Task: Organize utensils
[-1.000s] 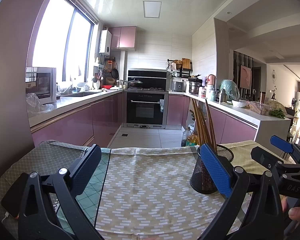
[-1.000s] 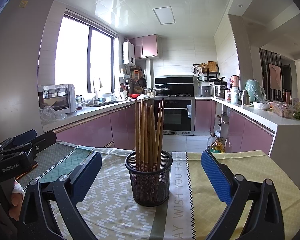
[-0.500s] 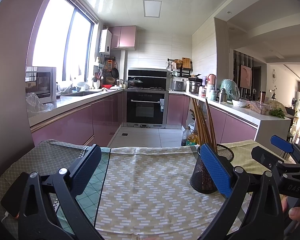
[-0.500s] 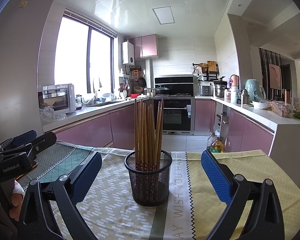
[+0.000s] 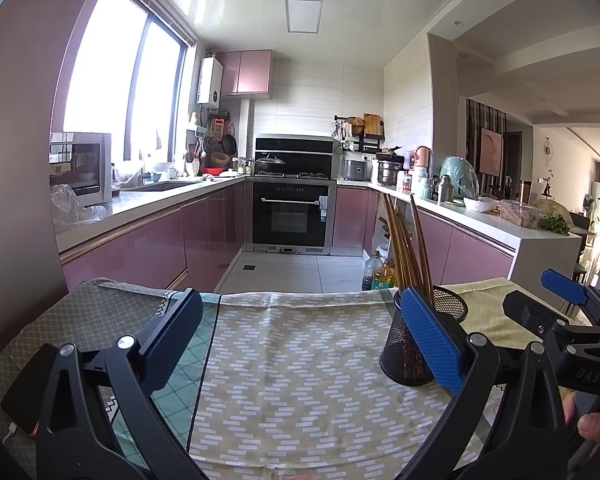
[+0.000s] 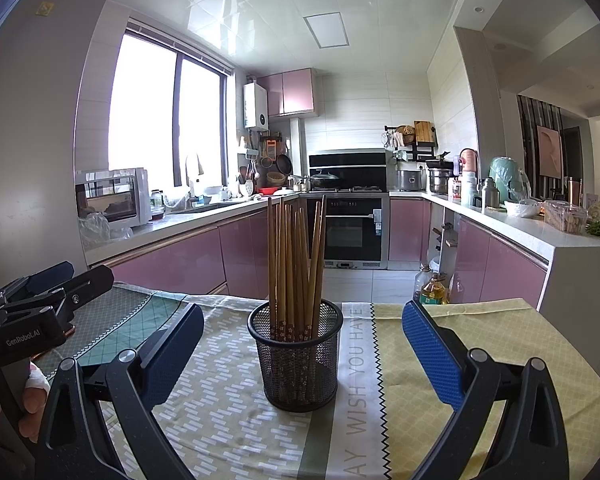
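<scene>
Phone: a dark phone (image 5: 24, 390) lies at the far left of the table, on the grey-green cloth, with a white cable at its lower end.
Left gripper: the left gripper (image 5: 300, 344) hovers above the patterned tablecloth (image 5: 300, 380) with its fingers spread wide and nothing between them.
Chopsticks: a bundle of wooden chopsticks (image 6: 296, 264) stands upright in the holder, a few leaning slightly to the right.
Holder: the black mesh holder (image 6: 298, 364) sits on the cloth, close to the strip of printed lettering, right of the left gripper and centred ahead of the right one.
Right gripper: the right gripper (image 6: 300, 344) faces the holder with its fingers parted wide, one on each side of it and clear of the mesh, gripping nothing.
Done so far: every chopstick in sight is already in the holder, and no loose utensil shows on the cloth.
Left to do: seemingly little or nothing, though the table's near edge lies outside both views.
</scene>
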A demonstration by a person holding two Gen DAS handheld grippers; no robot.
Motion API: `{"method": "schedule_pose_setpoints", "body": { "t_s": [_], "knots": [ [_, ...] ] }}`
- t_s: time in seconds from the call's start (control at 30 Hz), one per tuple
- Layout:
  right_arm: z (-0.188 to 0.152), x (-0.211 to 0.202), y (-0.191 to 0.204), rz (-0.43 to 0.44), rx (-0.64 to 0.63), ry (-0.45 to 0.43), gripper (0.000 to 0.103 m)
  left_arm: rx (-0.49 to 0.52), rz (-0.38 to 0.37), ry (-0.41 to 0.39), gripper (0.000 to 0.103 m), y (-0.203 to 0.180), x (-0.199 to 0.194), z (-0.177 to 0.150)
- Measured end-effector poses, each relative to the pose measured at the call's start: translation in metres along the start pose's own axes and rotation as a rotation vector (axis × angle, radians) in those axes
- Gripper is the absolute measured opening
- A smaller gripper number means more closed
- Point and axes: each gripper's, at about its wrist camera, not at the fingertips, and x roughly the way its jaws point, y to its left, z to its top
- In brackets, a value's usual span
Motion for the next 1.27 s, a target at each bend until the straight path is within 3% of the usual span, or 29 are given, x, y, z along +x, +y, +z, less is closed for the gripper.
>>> {"method": "schedule_pose_setpoints", "body": {
  "t_s": [1.03,1.13,1.27],
  "knots": [
    [-0.002,0.003,-0.004,0.001,0.005,0.015,0.096,0.019,-0.001,0.003,0.097,-0.002,0.004,-0.002],
    [-0.004,0.01,-0.018,-0.036,0.001,0.066,0.096,0.013,-0.023,0.074,0.097,0.001,0.013,-0.005],
    [-0.021,0.043,-0.069,-0.167,0.024,0.298,0.096,0.01,0.01,0.162,0.097,0.013,0.029,-0.013]
  ]
}}
